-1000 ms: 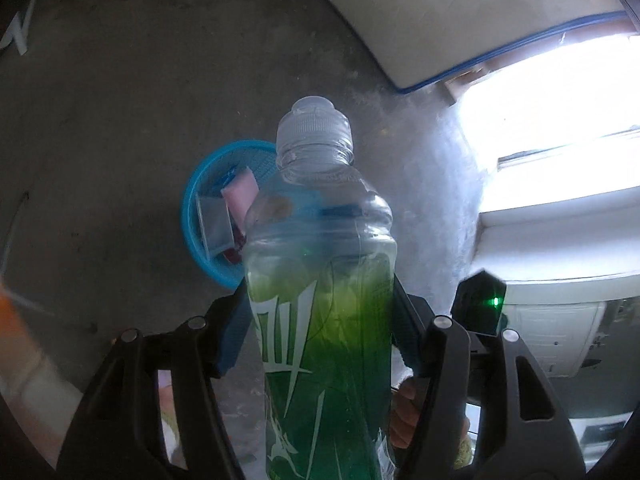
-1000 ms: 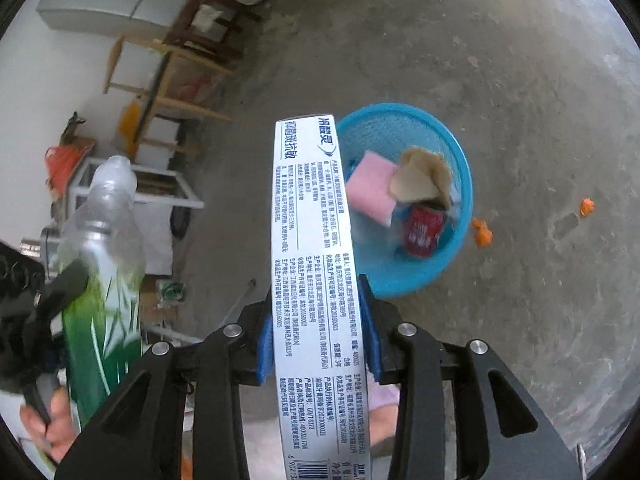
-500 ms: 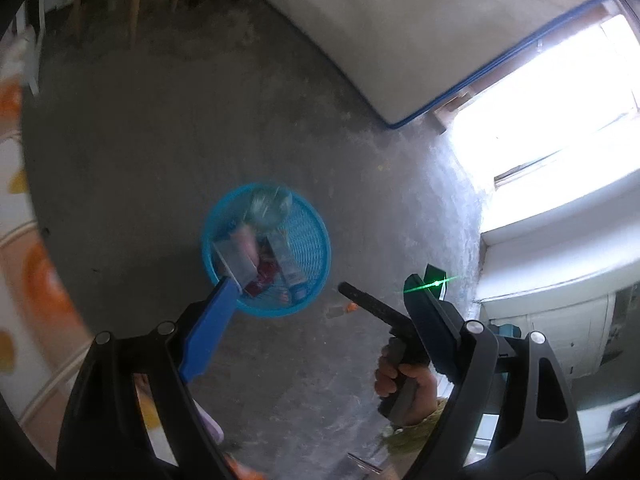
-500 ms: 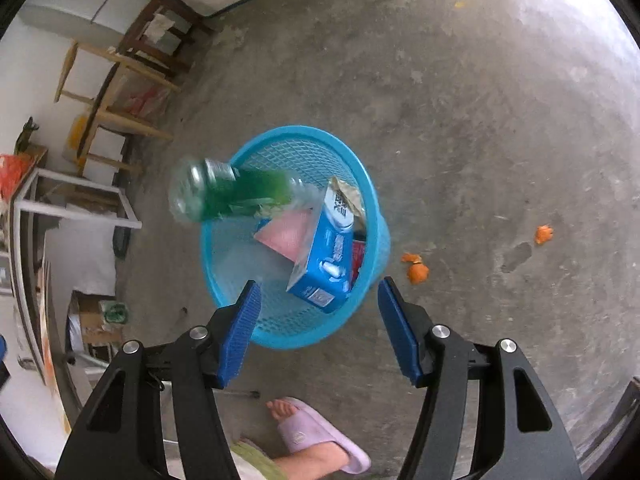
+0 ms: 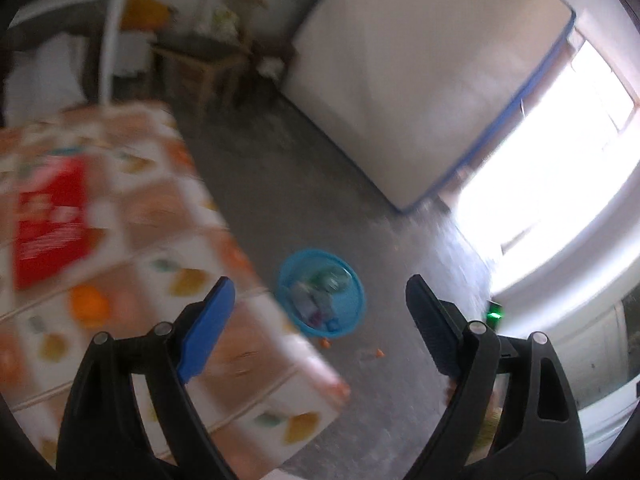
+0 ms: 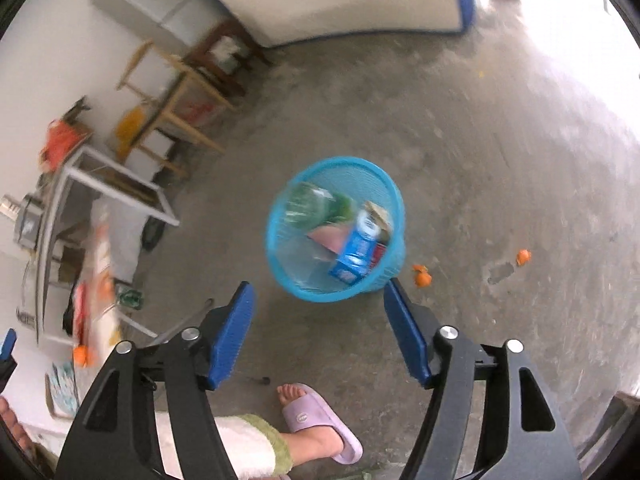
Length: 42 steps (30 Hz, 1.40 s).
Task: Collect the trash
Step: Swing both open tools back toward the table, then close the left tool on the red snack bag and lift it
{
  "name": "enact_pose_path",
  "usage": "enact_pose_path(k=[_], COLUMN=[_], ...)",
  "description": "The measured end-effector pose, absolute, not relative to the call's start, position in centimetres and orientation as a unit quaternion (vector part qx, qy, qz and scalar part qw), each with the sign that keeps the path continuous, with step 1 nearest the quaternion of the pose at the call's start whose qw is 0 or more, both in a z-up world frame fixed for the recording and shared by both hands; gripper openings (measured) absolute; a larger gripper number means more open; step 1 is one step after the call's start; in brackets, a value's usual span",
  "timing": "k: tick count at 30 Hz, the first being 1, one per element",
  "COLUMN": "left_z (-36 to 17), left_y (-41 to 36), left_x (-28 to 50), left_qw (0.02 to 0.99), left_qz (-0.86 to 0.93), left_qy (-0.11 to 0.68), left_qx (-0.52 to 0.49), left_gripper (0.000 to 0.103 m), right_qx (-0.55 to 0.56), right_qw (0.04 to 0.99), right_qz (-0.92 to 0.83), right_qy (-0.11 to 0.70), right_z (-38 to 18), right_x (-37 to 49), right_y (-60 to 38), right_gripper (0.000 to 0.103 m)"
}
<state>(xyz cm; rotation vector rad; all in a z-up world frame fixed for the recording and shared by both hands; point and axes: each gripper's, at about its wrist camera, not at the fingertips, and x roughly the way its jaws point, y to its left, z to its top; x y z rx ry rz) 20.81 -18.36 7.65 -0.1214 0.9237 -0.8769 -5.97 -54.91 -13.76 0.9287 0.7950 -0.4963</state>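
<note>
Right wrist view: both grippers empty above the trash basket.
Right gripper tilts steeply down, fingers wide and just opened, over the basket holding a green bottle and blue carton. Left gripper, fingers spread wide, angles down beside a blurred, seemingly patterned table.

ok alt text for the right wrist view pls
Looking down past the open, empty right gripper at a blue mesh basket on a concrete floor, holding a green bottle, a blue carton and other trash. A foot in a lilac slipper stands below.
</note>
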Motion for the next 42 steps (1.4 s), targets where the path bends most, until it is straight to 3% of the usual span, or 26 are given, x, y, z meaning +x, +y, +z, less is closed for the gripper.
enact_pose_path(k=[6,14,23,28,32,37,42], left_z=[9.7,6.2,2.1,0.7,-0.9,-3.7,-5.7], left_y=[-5.0,6.8,12.2,11.6,9.5,5.9,3.8], left_x=[19.9,18.9,18.9,23.9,29.6,35.8,38.5], left_qw=[0.867,0.893,0.894,0.87,0.845,0.831,0.822], left_qz=[-0.308,-0.207,-0.165,-0.194,-0.209,-0.188,-0.17], left_qy=[0.379,0.372,0.383,0.41,0.45,0.496,0.523], left_qx=[-0.101,-0.143,-0.166,-0.194,-0.202,-0.167,-0.146], left_gripper=[0.086,0.086,0.086,0.086,0.075,0.055,0.044], right_qx=[0.371,0.276,0.225,0.231,0.213,0.201,0.169], right_qw=[0.841,0.889,0.864,0.84,0.831,0.803,0.799], right_qz=[-0.18,-0.044,0.1,0.145,0.138,0.115,0.109], right_qy=[0.349,0.364,0.439,0.469,0.495,0.549,0.567], right_z=[-6.3,1.7,2.1,0.4,-1.4,-5.3,-7.1], right_x=[-4.4,2.7,15.1,22.4,28.7,37.5,41.4], right_y=[-49.8,-40.0,-28.3,-24.2,-22.6,-21.7,-20.7], right_gripper=[0.073,0.073,0.073,0.073,0.068,0.052,0.039])
